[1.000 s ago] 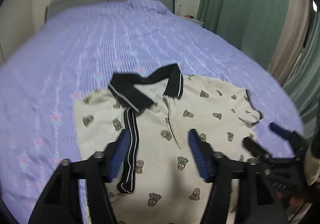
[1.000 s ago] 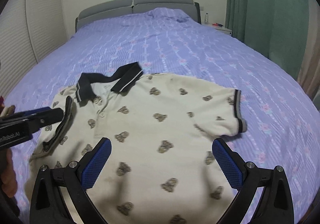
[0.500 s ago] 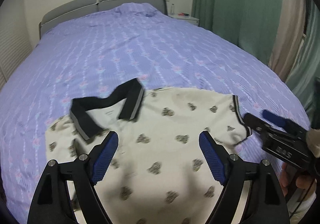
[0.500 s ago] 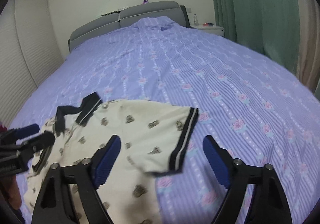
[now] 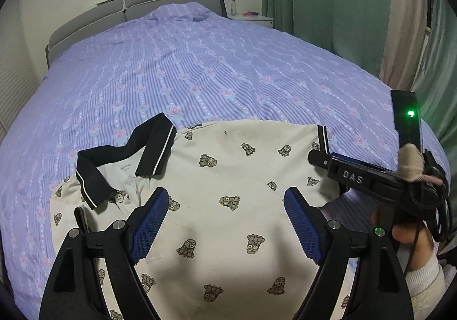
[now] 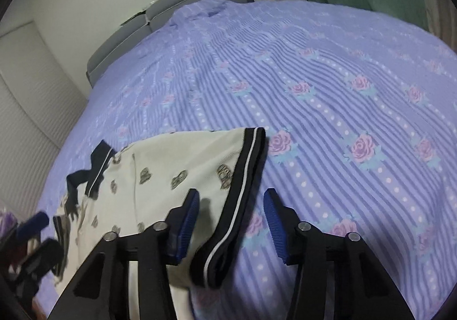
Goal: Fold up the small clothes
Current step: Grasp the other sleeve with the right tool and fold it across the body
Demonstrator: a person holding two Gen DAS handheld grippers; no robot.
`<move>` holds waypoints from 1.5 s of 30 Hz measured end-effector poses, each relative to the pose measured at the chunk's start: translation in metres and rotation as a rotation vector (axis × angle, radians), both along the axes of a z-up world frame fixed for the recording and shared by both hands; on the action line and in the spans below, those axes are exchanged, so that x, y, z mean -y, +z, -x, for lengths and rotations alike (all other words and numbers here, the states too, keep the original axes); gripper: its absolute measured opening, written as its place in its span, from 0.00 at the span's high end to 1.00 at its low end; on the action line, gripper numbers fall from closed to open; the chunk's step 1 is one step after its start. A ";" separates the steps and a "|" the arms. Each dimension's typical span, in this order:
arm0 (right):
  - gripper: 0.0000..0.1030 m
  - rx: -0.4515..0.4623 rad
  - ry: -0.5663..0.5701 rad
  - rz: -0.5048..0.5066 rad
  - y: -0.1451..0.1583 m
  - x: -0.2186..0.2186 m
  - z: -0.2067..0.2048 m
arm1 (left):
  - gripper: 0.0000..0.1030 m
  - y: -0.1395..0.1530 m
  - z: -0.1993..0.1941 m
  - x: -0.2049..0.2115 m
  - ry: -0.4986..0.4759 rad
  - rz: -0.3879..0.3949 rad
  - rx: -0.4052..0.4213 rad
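A small cream polo shirt [image 5: 228, 194] with a brown print and a black collar [image 5: 125, 154] lies face up on the bed. My left gripper [image 5: 225, 223] is open and empty above the shirt's chest. My right gripper [image 6: 231, 223] is open, its jaws on either side of the black-trimmed right sleeve cuff [image 6: 242, 191], close over it. The right gripper also shows in the left wrist view [image 5: 317, 156] at that sleeve. The shirt also shows in the right wrist view [image 6: 171, 171], with the left gripper at the far left, blurred.
The bed has a purple striped floral cover [image 5: 228, 68] and a grey headboard [image 5: 128, 11]. A white nightstand [image 5: 251, 17] and green curtains [image 5: 328, 0] stand at the right. A white slatted wall [image 6: 25, 108] is at the left.
My right gripper has moved right and down to the shirt's right sleeve cuff and narrowed its opening. My left gripper has drawn back and up and opened wider.
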State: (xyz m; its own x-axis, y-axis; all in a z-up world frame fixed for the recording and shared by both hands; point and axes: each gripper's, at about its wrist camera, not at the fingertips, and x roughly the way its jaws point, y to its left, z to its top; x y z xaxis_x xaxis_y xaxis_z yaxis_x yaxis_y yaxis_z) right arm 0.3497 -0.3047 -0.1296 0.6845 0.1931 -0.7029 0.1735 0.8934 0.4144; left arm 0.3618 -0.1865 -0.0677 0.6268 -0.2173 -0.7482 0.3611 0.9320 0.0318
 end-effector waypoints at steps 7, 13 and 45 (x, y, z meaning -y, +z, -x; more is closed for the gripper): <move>0.73 -0.011 -0.015 -0.018 -0.012 0.003 -0.015 | 0.19 0.001 -0.003 -0.003 0.011 0.010 -0.011; 0.92 0.014 0.000 -0.033 0.001 0.004 -0.015 | 0.19 0.005 0.000 -0.018 0.033 0.018 -0.006; 0.55 0.095 0.424 0.144 0.071 -0.168 0.027 | 0.19 -0.010 0.030 -0.163 0.241 0.040 -0.005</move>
